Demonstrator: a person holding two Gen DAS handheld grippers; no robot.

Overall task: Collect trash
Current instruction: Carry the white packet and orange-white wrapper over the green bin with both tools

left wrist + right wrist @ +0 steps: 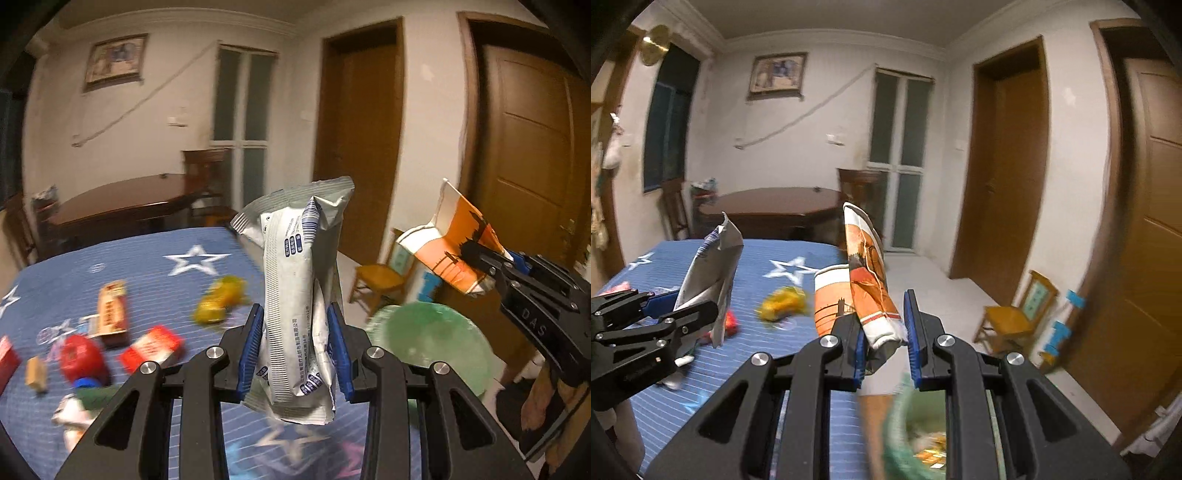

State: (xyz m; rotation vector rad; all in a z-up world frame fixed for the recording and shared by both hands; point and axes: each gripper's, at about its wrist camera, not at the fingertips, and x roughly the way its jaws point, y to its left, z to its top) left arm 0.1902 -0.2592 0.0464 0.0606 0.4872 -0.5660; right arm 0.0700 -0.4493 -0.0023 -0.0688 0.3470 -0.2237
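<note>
Scattered trash (151,349) crowds the desk (207,284); open floor (923,273) lies right, past the green basket (436,339).

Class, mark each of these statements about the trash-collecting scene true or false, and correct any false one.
1. The left gripper holds a white plastic wrapper. True.
2. The right gripper is empty. False: it is shut on a crushed orange and white paper cup.
3. A green bin stands beside the bed, below the cup. True.
4. The bedspread is plain red. False: it is blue with white stars.
5. A yellow crumpled wrapper lies on the bed. True.
6. The wooden door on the far wall stands wide open. False: it is closed.
</note>
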